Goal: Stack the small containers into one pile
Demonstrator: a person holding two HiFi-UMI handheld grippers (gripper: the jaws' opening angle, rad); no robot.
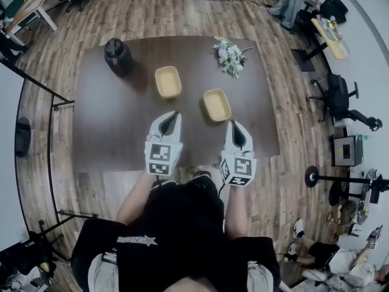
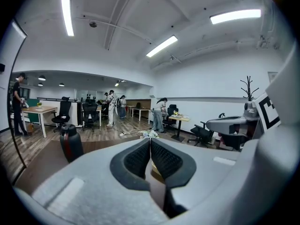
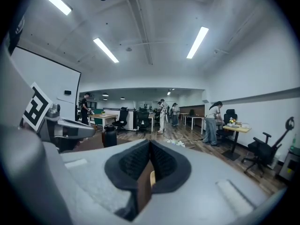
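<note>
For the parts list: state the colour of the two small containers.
The farther container and nearer container are pale yellow, best in the head view.

on the dark brown rectangular table (image 1: 103, 126) before you, the left tan rectangular container (image 1: 168, 81) lies near the middle, and the right tan rectangular container (image 1: 217, 104) lies apart from it, to its right and nearer you; the black rounded jug (image 1: 118, 56) stands far left, behind the left one; the pale bunch of flowers (image 1: 230, 56) lies behind the right one; your left gripper (image 1: 174, 114) sits in front of the left container, your right gripper (image 1: 231, 124) just before the right container's near right corner
</note>
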